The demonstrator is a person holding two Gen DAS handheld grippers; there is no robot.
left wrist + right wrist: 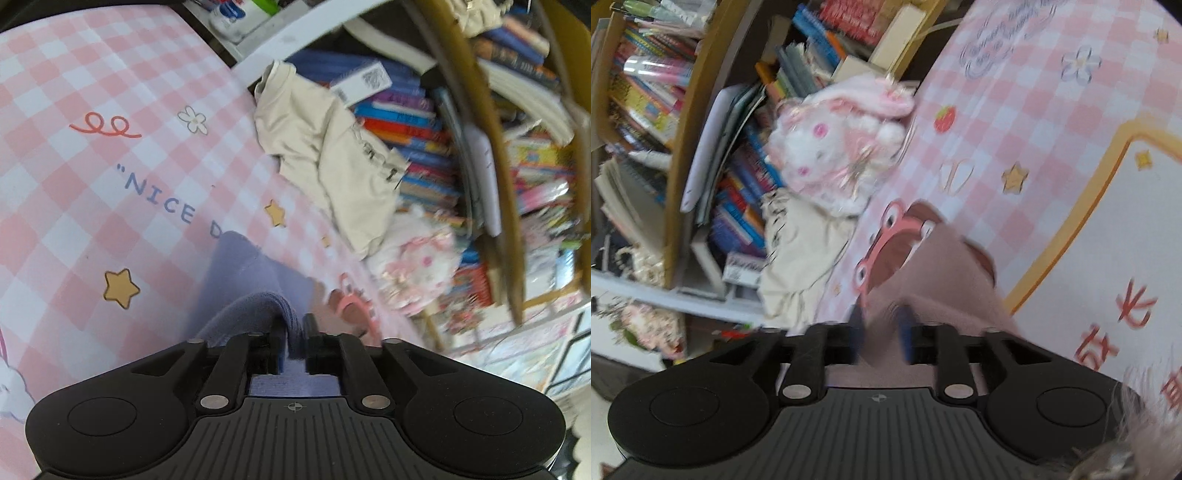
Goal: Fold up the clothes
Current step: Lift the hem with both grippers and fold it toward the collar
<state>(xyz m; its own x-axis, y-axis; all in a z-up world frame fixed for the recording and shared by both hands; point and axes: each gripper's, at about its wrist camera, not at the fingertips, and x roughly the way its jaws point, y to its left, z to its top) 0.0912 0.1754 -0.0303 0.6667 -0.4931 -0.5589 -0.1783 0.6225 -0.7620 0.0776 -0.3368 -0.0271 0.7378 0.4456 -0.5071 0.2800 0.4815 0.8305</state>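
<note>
The left gripper's (293,332) fingers (276,334) stand slightly apart with a fold of the cloth (255,295) between them. The right gripper's (881,332) fingers (905,334) are wider apart around the cloth's pinkish-looking edge. It runs lengthwise away from both over the checked surface (92,110), toward the beige garment (332,162) at the far edge.

The left gripper (291,332) points downward at a slant, its two black fingers (275,338) standing a narrow way apart with a fold of lavender cloth (258,306) lying between them. The right gripper (881,332) slants down likewise, its blue-tipped fingers (905,332) set wider, with pinkish cloth (923,288) between them. Whether either pair presses its cloth is unclear through the blur.
</note>
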